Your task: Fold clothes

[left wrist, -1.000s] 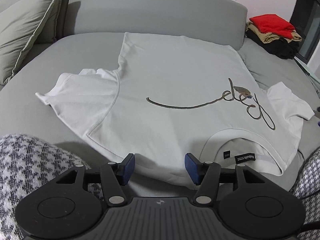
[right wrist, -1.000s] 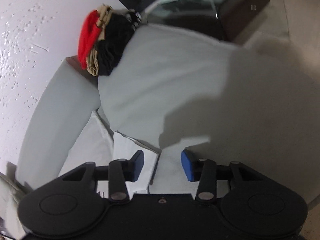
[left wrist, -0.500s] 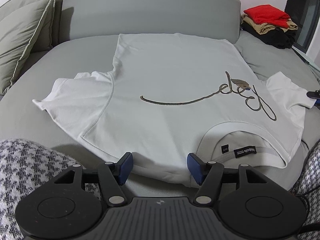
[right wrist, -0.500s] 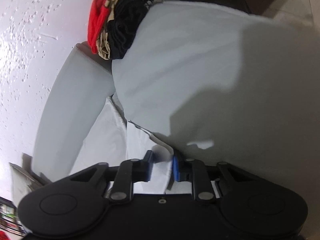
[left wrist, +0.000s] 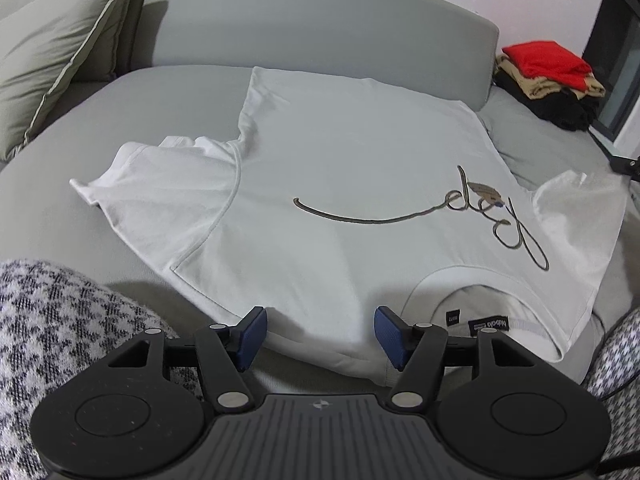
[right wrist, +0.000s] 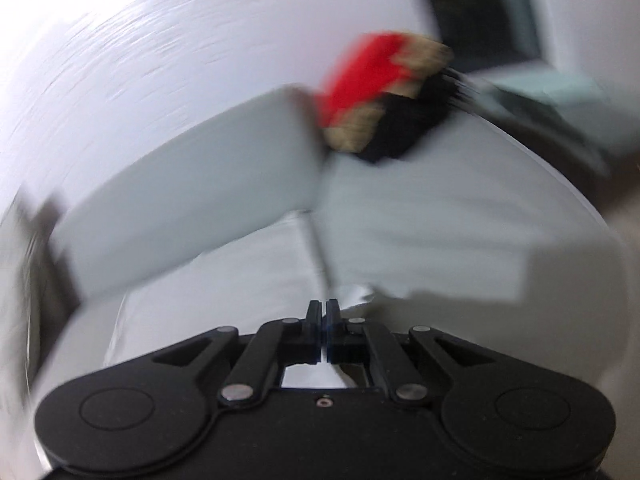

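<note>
A white T-shirt with a gold script print lies flat on the grey sofa seat, collar toward me, hem toward the backrest. My left gripper is open and empty, just above the near shoulder edge left of the collar. My right gripper is shut on the shirt's right sleeve; its view is motion-blurred. In the left wrist view that sleeve is lifted at the far right, beside a dark bit of the right gripper at the frame edge.
A stack of folded clothes, red on top, sits at the sofa's right end and also shows in the right wrist view. Grey-green cushions stand at the left. The grey backrest runs behind the shirt. A houndstooth fabric lies near left.
My right gripper closed onto the right sleeve edge and swung upward with it. My left gripper stayed open, shifting only slightly near the collar edge.
</note>
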Available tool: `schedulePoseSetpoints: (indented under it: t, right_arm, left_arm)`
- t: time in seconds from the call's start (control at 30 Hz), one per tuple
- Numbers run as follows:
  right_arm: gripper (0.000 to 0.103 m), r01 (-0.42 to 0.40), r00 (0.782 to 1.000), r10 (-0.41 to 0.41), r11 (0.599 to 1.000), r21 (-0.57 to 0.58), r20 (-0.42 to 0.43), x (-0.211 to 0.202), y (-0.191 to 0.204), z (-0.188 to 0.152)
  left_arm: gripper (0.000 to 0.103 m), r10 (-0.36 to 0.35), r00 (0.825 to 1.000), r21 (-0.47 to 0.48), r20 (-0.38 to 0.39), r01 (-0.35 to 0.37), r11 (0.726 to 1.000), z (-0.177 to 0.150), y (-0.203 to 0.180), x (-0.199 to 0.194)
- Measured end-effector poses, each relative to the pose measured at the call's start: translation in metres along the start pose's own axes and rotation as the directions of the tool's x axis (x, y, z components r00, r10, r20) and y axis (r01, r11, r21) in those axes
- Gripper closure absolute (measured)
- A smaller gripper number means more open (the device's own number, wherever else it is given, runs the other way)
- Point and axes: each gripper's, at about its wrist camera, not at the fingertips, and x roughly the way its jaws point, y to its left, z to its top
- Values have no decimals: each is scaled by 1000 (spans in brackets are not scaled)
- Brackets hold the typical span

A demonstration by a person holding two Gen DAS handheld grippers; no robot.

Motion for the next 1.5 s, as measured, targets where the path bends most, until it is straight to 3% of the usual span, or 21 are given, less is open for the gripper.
schedulePoseSetpoints:
  t: [0.07, 0.13, 0.23, 0.37, 0.47, 0.57, 0.67, 0.8, 0.93, 1.0, 1.1, 1.2, 1.27, 1.33, 1.43, 1.5]
  right_arm:
    - [101, -31, 999, 27, 982, -188, -25, -2, 35, -14]
    - [101, -65, 997, 45, 930, -362, -64, 0, 68, -32]
    - [98, -136, 980, 46, 869, -475, -196, 9, 92, -62]
    - [86, -160, 964, 62, 912, -377, -259, 7, 77, -62]
    - [86, -98, 973, 44, 968, -233, -225, 1, 50, -46]
    - [86, 21, 973, -48, 993, -118, -225, 14, 29, -32]
    - [86, 107, 942, -140, 986, -125, -305, 36, 19, -40]
    - [86, 203, 855, -258, 965, -166, -450, 63, 13, -66]
    - [90, 219, 825, -290, 955, -198, -485, 43, 10, -81]
    - [86, 222, 807, -295, 954, -200, -512, 31, 10, -82]
    - [80, 231, 837, -299, 952, -199, -459, 11, 18, -80]
    - [76, 114, 911, -158, 984, -135, -382, -9, 38, -75]
    - [76, 5, 924, -32, 997, -71, -382, -13, 54, -78]
    - [76, -75, 910, 43, 995, -62, -414, -10, 75, -88]
    - [76, -179, 868, 110, 979, -99, -484, -5, 105, -114]
    - [69, -223, 840, 129, 967, -119, -526, -7, 117, -133]
  left_arm:
    - [42, -6, 1000, -16, -1, 6, 1000, 0, 3, 0]
    - [42, -10, 1000, -23, 0, 10, 1000, 0, 4, 0]
    - [42, -13, 1000, -28, 3, 13, 1000, 0, 5, -1]
    - [42, -11, 1000, -29, 3, 11, 1000, -1, 5, -1]
    - [42, -8, 1000, -27, 0, 8, 1000, 0, 4, 1]
    - [42, 6, 1000, -13, -3, -6, 1000, 0, 2, 1]
    - [42, 21, 1000, 1, -7, -21, 1000, -1, 0, 1]
    - [42, 32, 999, 13, -11, -32, 999, -2, -1, 2]
    - [41, 33, 999, 25, -15, -33, 999, -2, -2, 3]
    - [41, 31, 999, 25, -10, -31, 999, -2, -2, 2]
    - [47, 29, 998, 17, 55, -30, 999, -2, 0, -9]
    - [47, 33, 991, 12, 126, -35, 999, 0, 2, -19]
    - [48, 43, 994, 16, 100, -45, 999, 3, 1, -13]
    - [50, 59, 996, 25, 65, -61, 998, 4, -2, -4]
    - [50, 63, 998, 115, -28, -60, 992, 0, -12, 4]
    - [53, 53, 995, 163, -80, -40, 986, -3, -16, 4]
